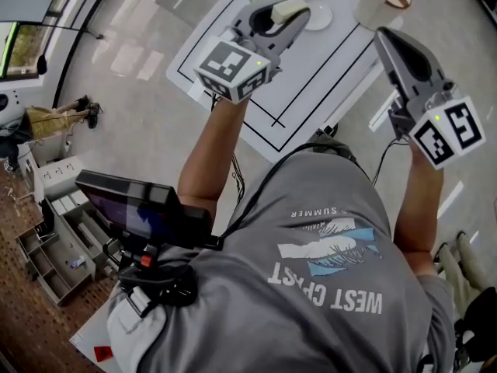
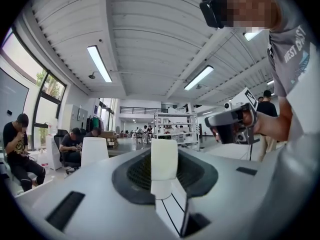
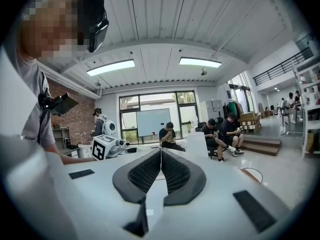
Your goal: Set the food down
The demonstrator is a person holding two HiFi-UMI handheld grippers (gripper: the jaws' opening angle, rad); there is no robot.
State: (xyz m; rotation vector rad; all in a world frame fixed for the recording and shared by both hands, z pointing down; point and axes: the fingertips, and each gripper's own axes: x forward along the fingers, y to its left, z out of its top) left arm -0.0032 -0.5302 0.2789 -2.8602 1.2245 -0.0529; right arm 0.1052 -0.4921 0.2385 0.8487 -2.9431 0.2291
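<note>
Our grey T-shirt fills the foreground of the head view, with both arms reaching forward. Our left gripper pinches a pale, cream-coloured block of food between its pads. We hold the block over the white table with black lines, just beside a white plate. Our right gripper has its jaws pressed together with nothing between them, near the table's right edge.
</note>
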